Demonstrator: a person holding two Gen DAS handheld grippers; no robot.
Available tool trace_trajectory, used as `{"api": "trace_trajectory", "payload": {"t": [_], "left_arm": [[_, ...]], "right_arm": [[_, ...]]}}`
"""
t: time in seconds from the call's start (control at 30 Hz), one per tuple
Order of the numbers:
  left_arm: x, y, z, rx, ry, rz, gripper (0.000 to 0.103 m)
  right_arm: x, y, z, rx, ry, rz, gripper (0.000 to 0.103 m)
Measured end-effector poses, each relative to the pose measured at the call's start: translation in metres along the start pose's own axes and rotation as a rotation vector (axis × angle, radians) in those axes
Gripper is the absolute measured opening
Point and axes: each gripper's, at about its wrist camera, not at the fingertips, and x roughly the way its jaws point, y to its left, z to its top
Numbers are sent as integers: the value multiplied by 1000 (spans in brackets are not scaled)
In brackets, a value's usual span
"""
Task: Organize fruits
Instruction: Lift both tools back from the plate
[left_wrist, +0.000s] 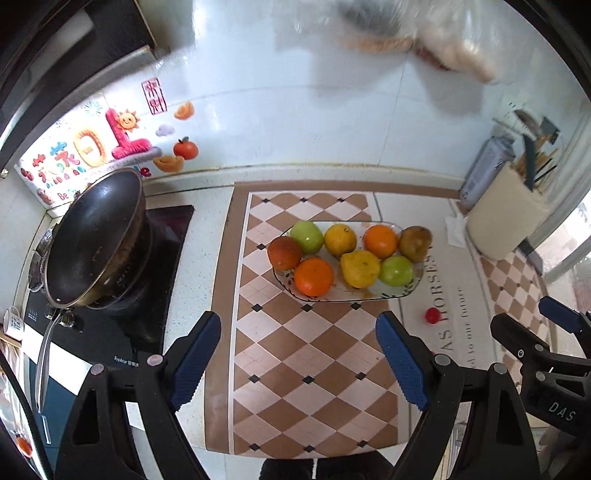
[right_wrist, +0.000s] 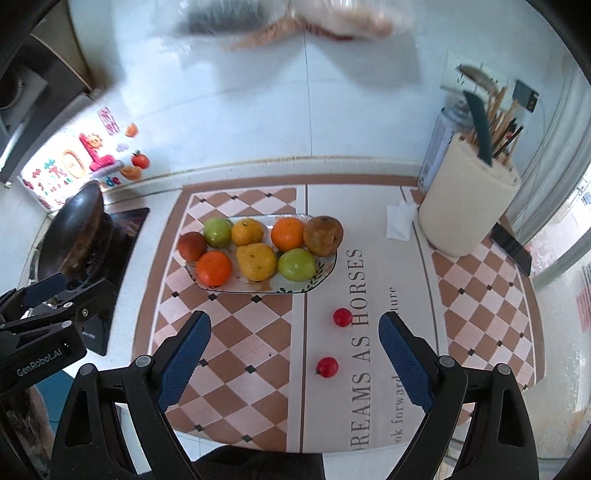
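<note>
A patterned oblong plate (left_wrist: 373, 295) (right_wrist: 325, 275) on the checkered mat holds several fruits: oranges (left_wrist: 314, 277) (right_wrist: 214, 268), green apples (left_wrist: 397, 270) (right_wrist: 297, 264), a yellow pear (left_wrist: 359, 268) (right_wrist: 256, 261), a brown pear (left_wrist: 415, 243) (right_wrist: 324, 235) and a dark red fruit (left_wrist: 284, 253) (right_wrist: 192, 246). Two small red fruits lie loose on the mat in front of the plate (right_wrist: 342, 317) (right_wrist: 327, 367); one shows in the left wrist view (left_wrist: 431, 315). My left gripper (left_wrist: 299, 354) is open and empty, short of the plate. My right gripper (right_wrist: 295, 362) is open and empty, with the nearer small red fruit between its fingers' line.
A black wok (left_wrist: 92, 240) sits on an induction hob at the left. A cream utensil holder (right_wrist: 469, 214) with a spray can behind it stands at the back right, a folded tissue (right_wrist: 400, 221) beside it and a phone (right_wrist: 511, 249) to its right. A tiled wall rises behind.
</note>
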Motion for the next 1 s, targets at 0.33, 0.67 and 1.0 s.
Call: {"api": "trace_trajectory", "payload": {"t": [0.33, 0.67, 1.0], "left_arm": [[-60, -1, -26, -6, -91, -8, 86], [-84, 0, -49, 8, -123, -6, 86], [-90, 5, -53, 26, -132, -31, 90]], "right_arm": [[-70, 1, -23, 22, -103, 21, 94], [-98, 7, -48, 44, -140, 21, 94], [-95, -11, -62, 172, -150, 63, 94]]}}
